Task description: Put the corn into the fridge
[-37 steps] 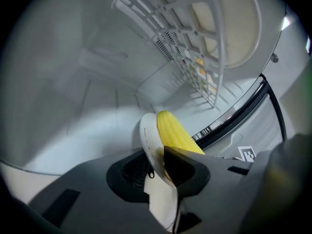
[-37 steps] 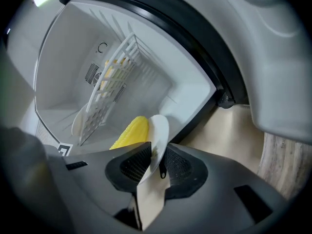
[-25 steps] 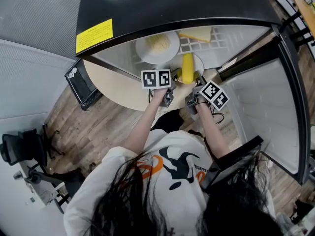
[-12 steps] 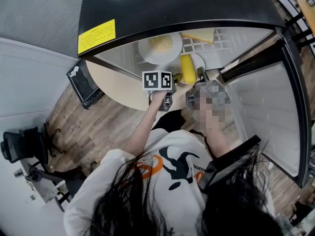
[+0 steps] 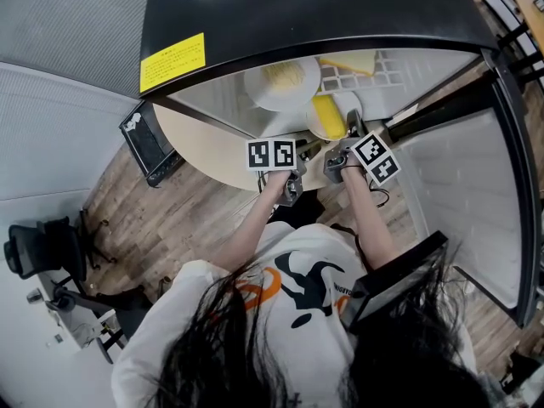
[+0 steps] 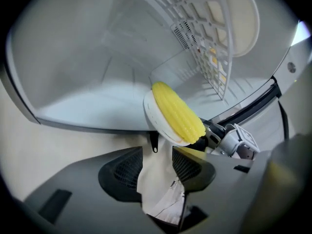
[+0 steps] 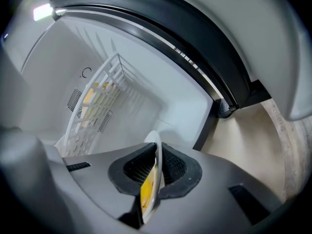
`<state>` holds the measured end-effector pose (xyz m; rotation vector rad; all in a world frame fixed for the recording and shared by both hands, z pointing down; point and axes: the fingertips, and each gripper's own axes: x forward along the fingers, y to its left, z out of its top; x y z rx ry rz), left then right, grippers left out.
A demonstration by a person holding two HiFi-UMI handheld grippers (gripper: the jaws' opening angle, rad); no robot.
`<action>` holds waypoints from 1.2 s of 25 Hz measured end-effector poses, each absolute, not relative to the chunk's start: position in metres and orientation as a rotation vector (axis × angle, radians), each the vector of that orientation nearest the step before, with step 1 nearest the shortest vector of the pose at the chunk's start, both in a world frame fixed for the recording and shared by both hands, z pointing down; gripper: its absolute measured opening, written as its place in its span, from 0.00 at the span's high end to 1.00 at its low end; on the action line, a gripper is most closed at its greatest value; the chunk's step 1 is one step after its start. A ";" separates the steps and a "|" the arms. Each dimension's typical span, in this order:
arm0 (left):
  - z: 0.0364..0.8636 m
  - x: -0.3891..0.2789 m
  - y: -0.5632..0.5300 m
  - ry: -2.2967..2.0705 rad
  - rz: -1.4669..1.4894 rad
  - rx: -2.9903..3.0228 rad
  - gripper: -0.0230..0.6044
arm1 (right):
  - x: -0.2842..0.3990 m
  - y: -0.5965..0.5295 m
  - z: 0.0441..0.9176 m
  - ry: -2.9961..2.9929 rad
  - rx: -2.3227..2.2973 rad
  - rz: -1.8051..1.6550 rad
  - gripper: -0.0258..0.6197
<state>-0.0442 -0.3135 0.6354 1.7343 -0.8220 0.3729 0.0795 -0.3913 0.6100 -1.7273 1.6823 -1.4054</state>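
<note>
Our right gripper (image 7: 156,173) pinches the rim of the plate (image 6: 148,109), holding the corn (image 6: 178,113) at the mouth of the fridge (image 5: 323,7), its length pointing inward. Our left gripper (image 6: 158,164) is opening, nothing between its jaws, just outside the fridge.

Left gripper (image 6: 158,161) is letting go: jaws are opening, the pads are now sitting clear of the plate (image 6: 149,112) rim they were at a second ago, and it's backing off toward the person. Right gripper (image 7: 156,172) is now clamping the plate's near rim, no longer just closing in. Plate with corn (image 6: 178,113) is sitting slightly deeper in the fridge.
</note>
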 end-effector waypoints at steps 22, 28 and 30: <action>0.627 -0.030 -0.337 -0.827 0.149 1.714 0.95 | 0.071 -0.376 0.619 2.054 -1.999 -1.429 0.80; 0.629 -0.038 -0.351 -0.884 0.171 1.705 0.95 | 0.067 -0.370 0.625 2.019 -1.963 -1.473 0.79; 0.629 -0.039 -0.354 -0.885 0.171 1.705 0.95 | 0.066 -0.369 0.627 1.990 -1.955 -1.491 0.78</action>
